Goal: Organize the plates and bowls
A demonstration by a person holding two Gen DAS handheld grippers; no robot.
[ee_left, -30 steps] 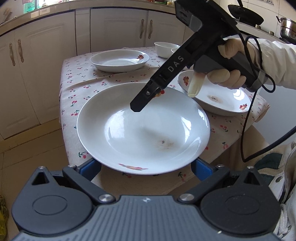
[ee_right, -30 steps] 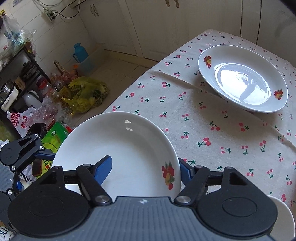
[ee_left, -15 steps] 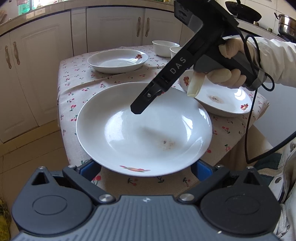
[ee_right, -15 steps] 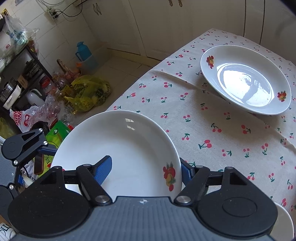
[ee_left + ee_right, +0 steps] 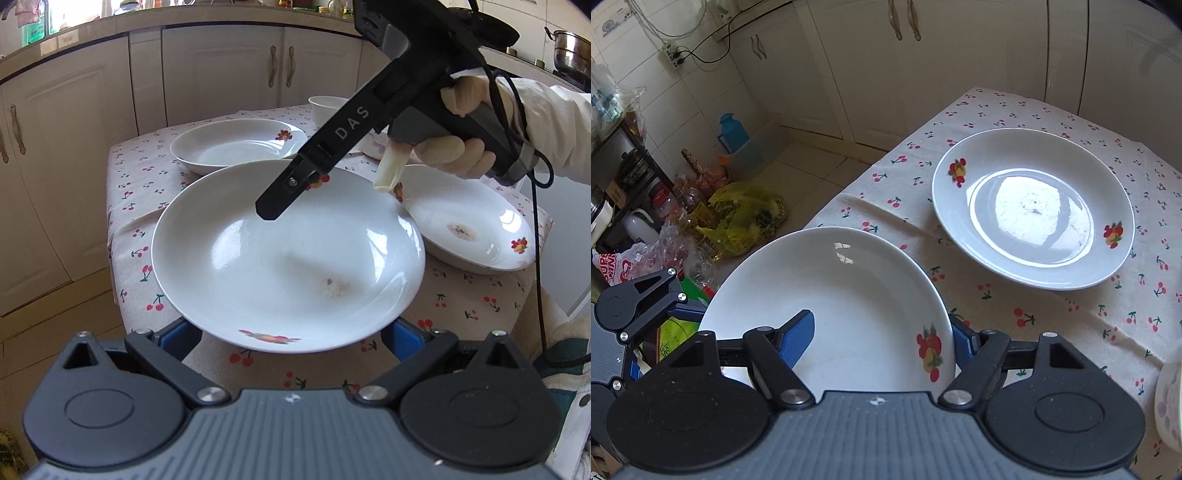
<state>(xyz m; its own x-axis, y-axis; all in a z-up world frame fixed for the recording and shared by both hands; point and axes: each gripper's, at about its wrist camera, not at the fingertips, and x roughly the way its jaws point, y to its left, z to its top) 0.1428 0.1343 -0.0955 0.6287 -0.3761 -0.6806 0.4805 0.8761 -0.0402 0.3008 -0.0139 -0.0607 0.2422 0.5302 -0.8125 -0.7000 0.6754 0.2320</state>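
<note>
Held plate (image 5: 288, 258): raised above the near edge of the desk (image 5: 461, 306), carried by both tools.
Left hand-held gripper (image 5: 291, 334): clamped on the held plate's near rim.
Right hand-held gripper (image 5: 882, 341): clamped on its far rim.
Empty plate (image 5: 1034, 210): ahead, on the desk beyond the held plate.
Writing: "DAS" read on the right tool.

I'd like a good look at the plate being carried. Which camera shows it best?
The left wrist view: the carried plate shows nearly whole, with a brownish smudge and fruit prints on its rim. The right wrist view shows the same plate from its other edge, closer, with its near part hidden behind the right gripper.
</note>
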